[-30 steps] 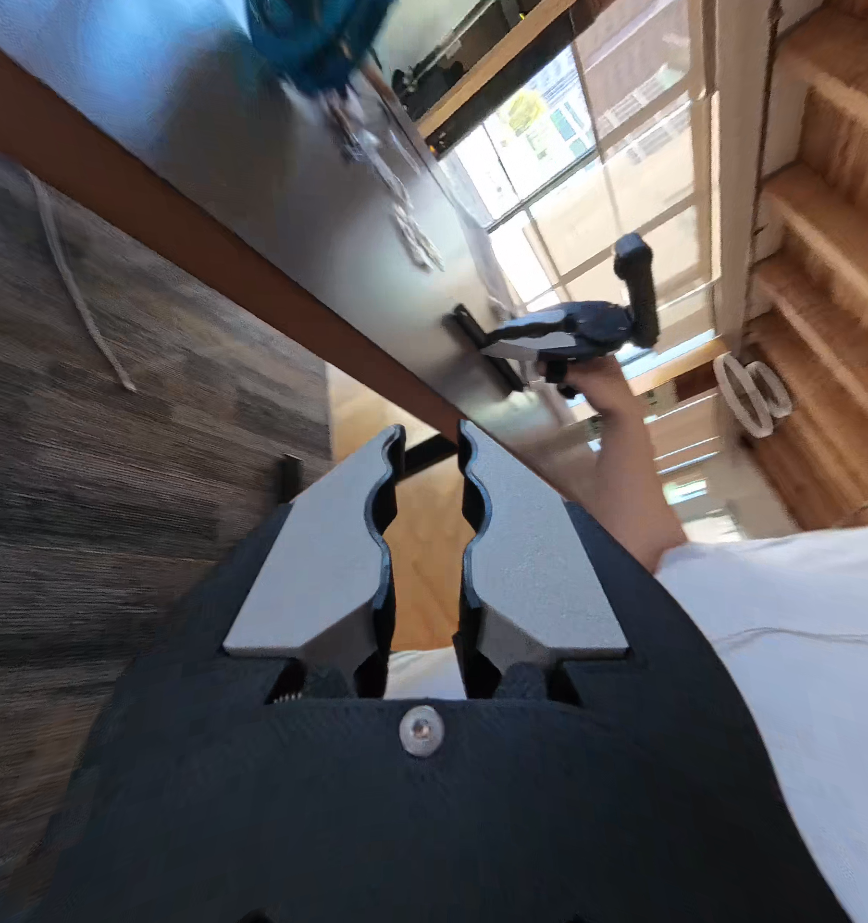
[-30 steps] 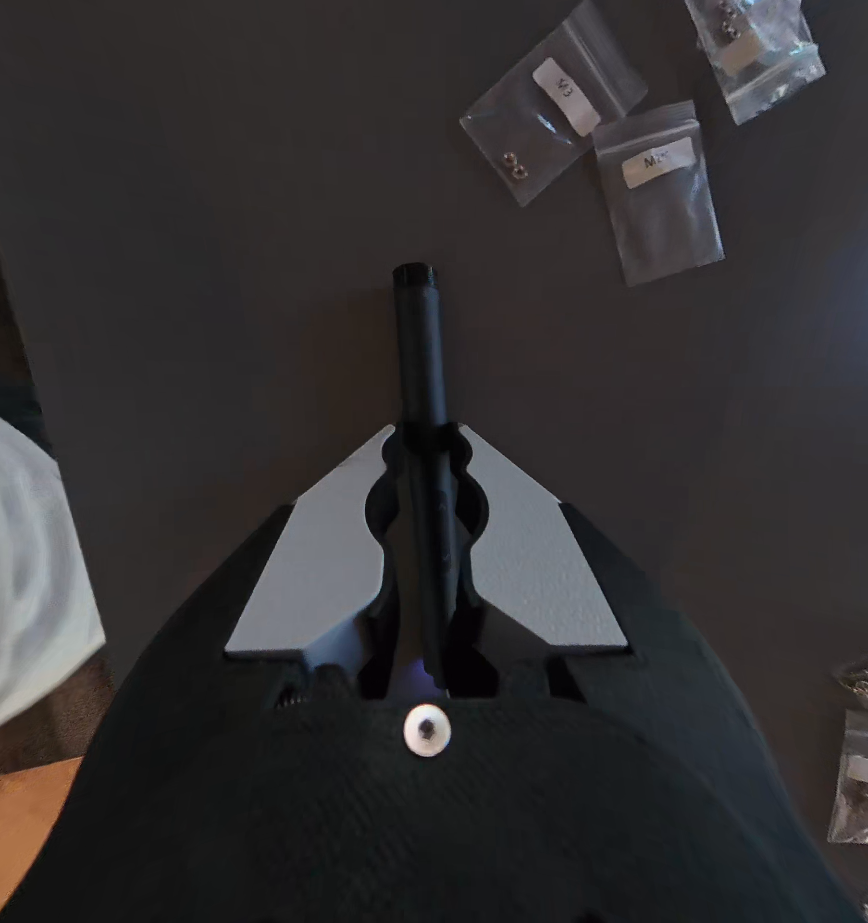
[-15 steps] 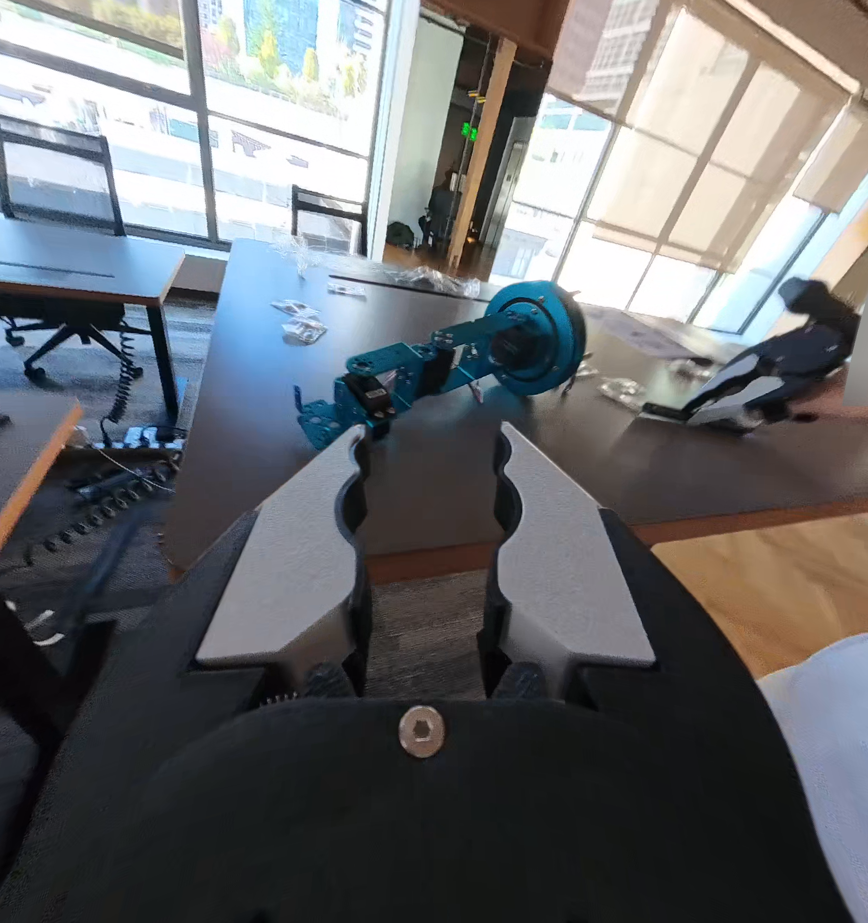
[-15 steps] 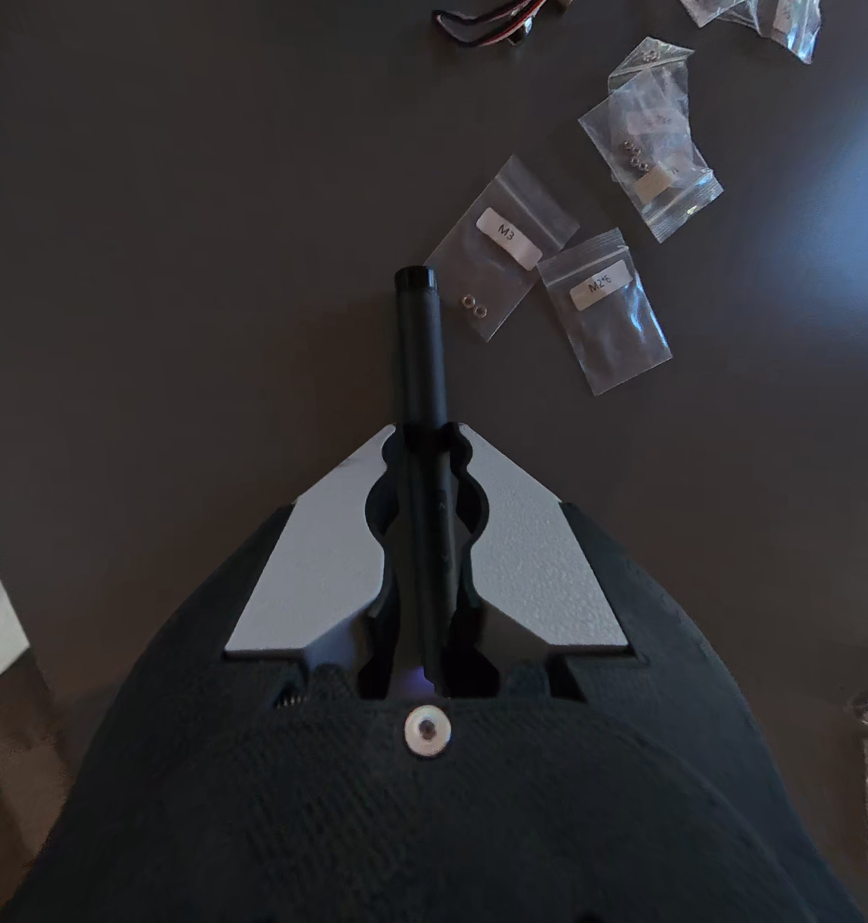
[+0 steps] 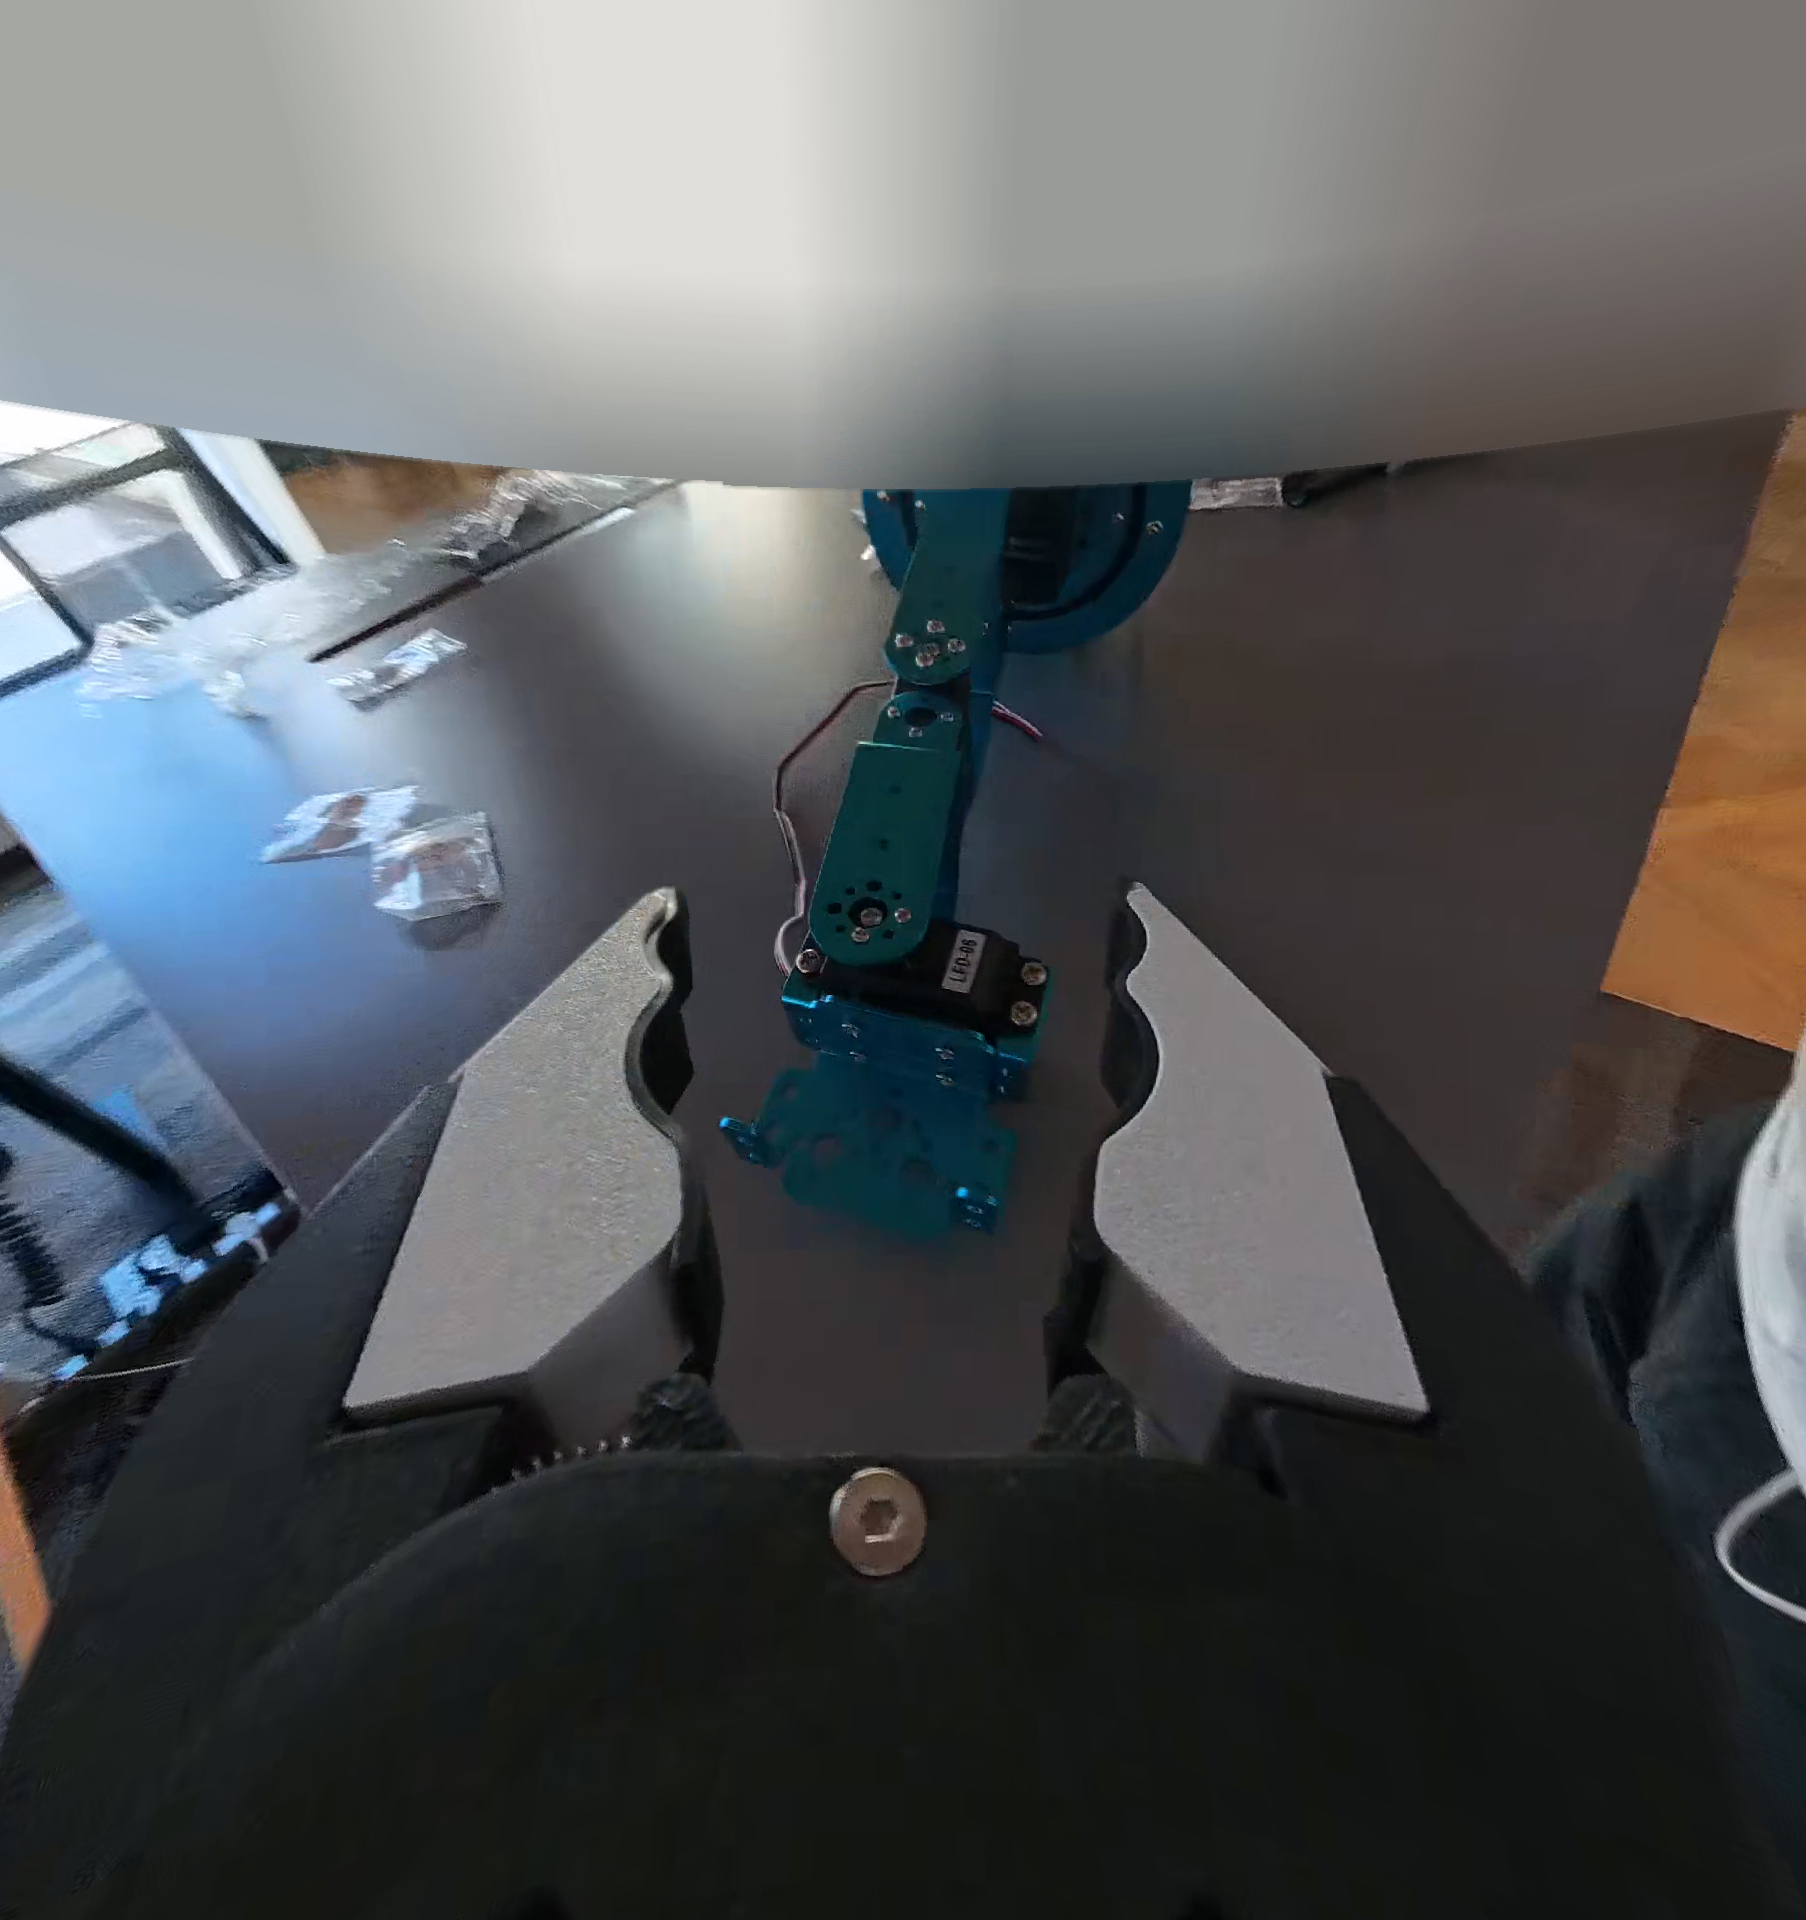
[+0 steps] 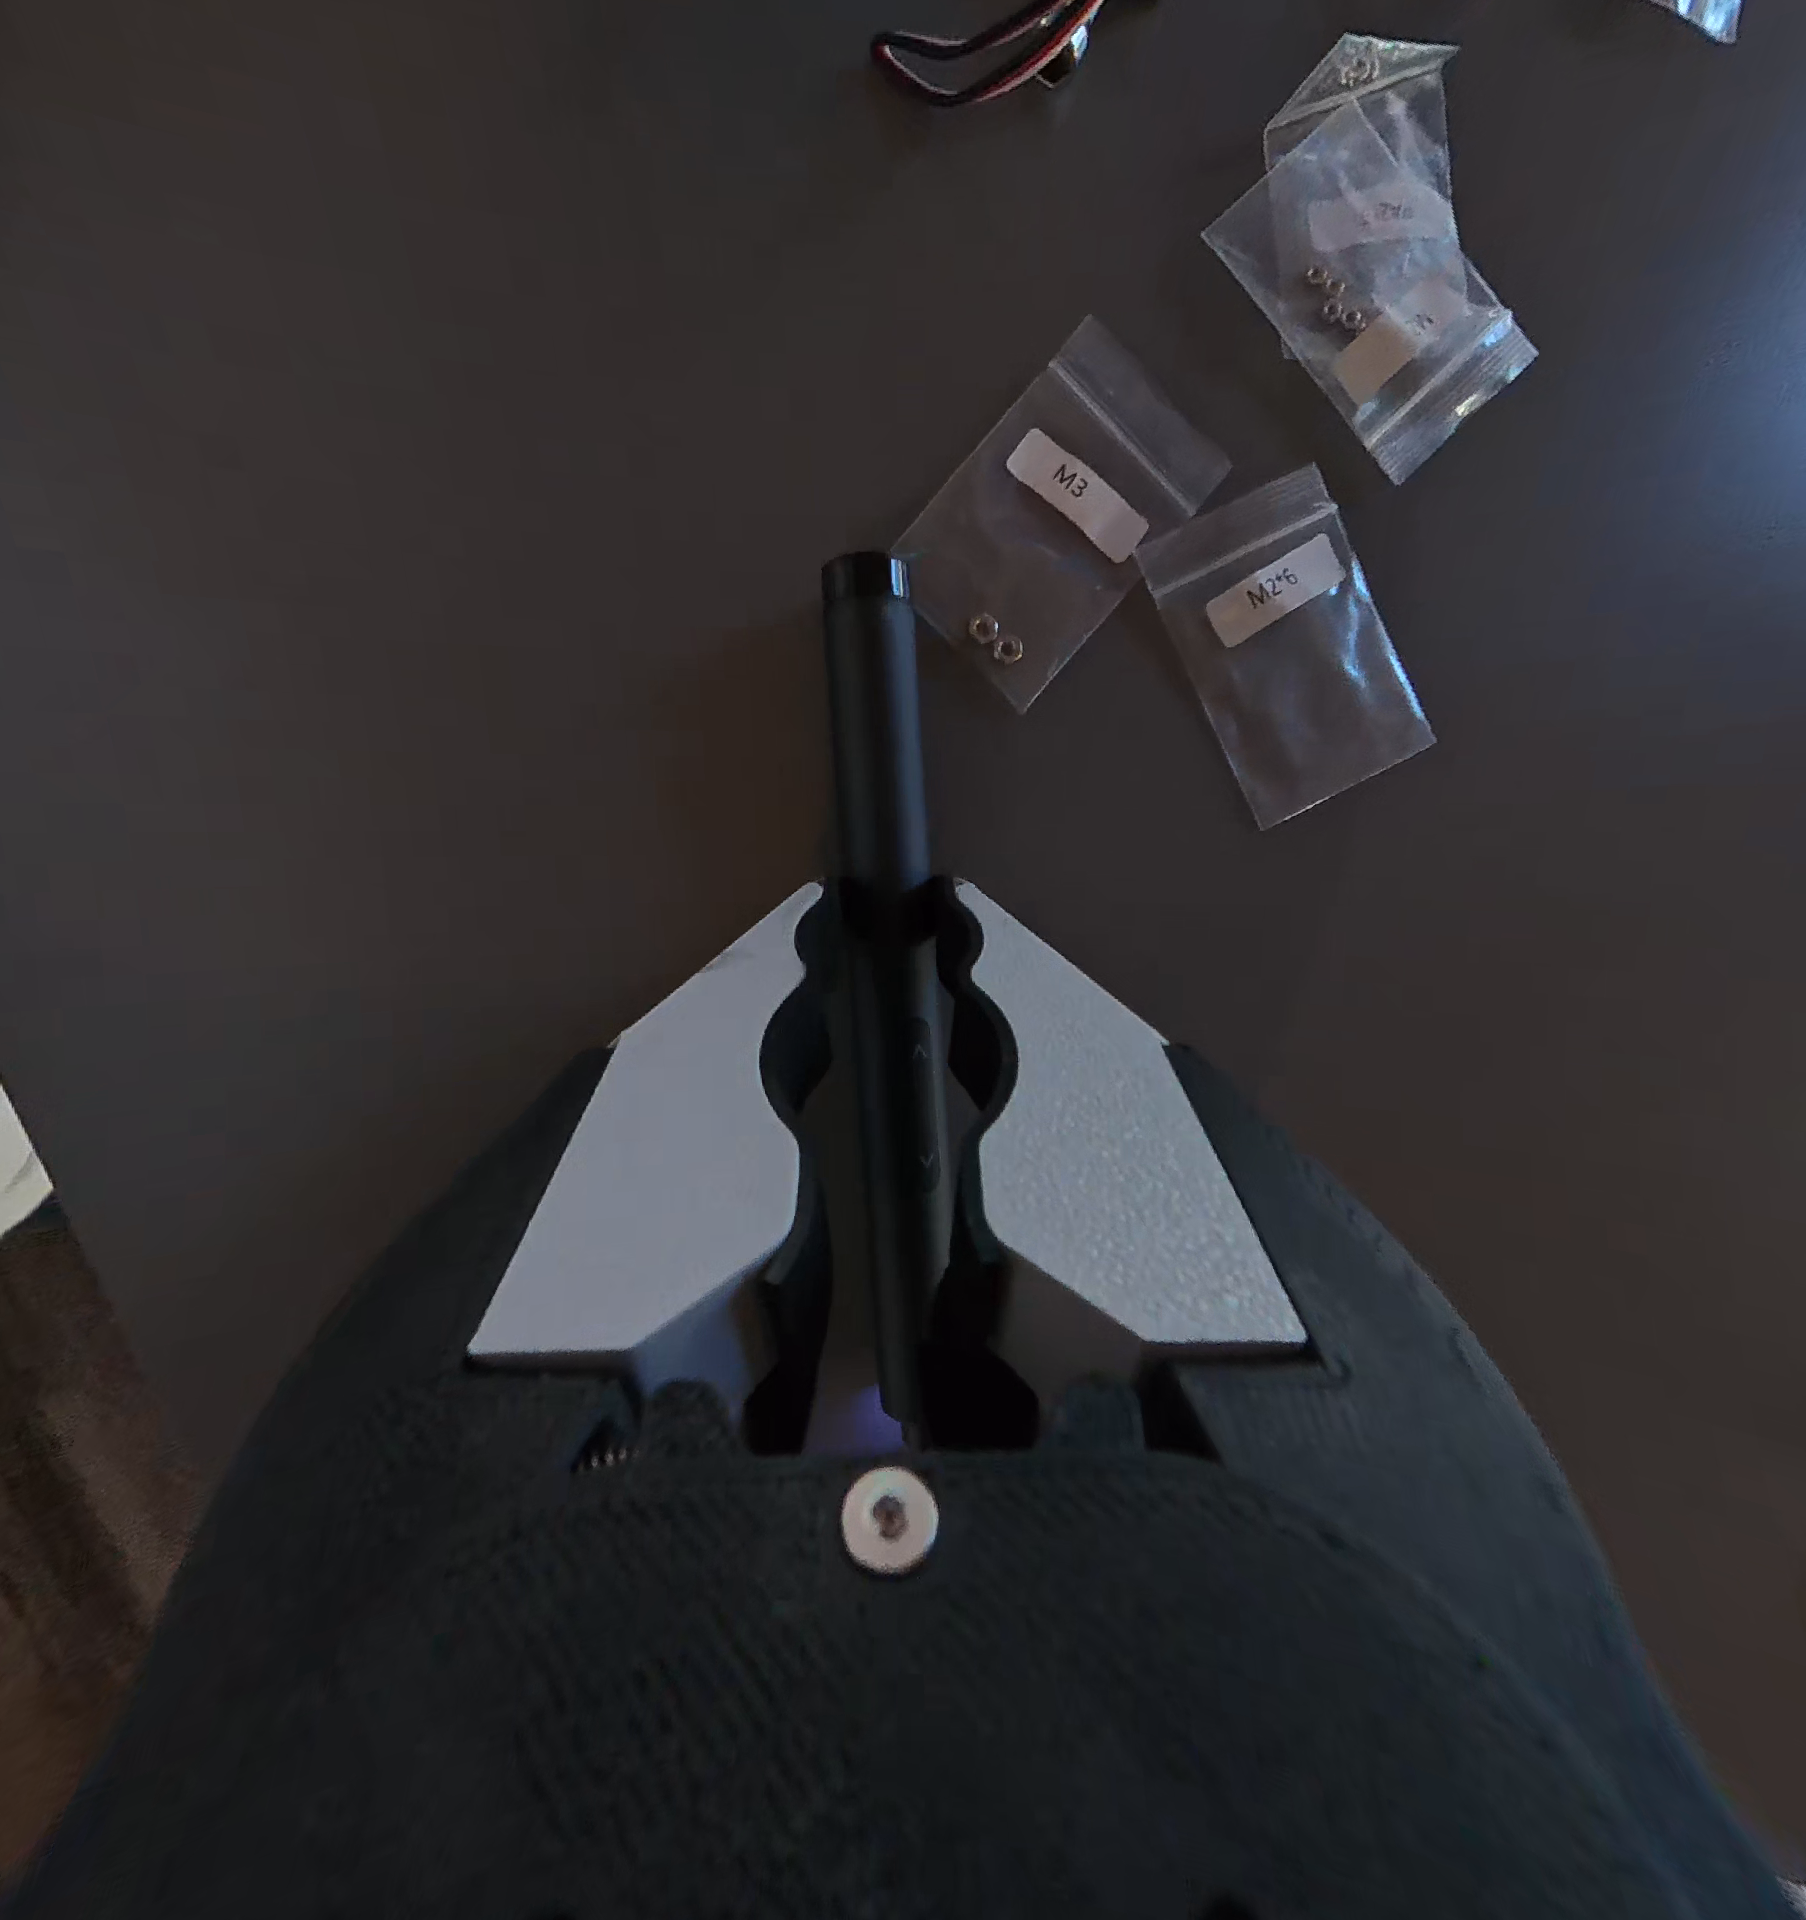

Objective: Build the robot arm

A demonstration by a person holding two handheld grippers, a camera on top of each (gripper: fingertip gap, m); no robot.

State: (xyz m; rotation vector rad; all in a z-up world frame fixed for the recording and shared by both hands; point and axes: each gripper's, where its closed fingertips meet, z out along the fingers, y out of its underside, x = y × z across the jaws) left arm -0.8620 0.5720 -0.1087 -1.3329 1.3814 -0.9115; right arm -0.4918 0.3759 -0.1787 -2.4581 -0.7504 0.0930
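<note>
- Since the view of half a second ago, our left claw has swung down toward the worktop; the windows and chairs have left its view, and the blue arm assembly now fills the centre instead of lying further off.
- Our left claw's jaws, then a moderate gap apart, are now spread wide and grip nothing; they hover over the near end of the assembly, flanking its perforated blue bracket without touching it, which suits a straddling approach.
- A black servo sits in the blue frame just behind the bracket; red and white wires loop along the assembly's left side.
- The assembly lies flat on the worktop, its links running away from us to a round blue base, partly hidden by a blurred patch above.
- Clear bags lie well apart to the left of the assembly.
- Our right claw is clenched on a slim black driver, the shaft lying in the grooves of both jaws and projecting forward, so the tool is held along the claw's axis.
- Compared with the earlier right view, the labelled bags have drifted down and toward the centre; the driver's tip now lies just beside the nearest bag, which holds two small nuts.
- A red and black cable lies at the far edge of the worktop.
</note>
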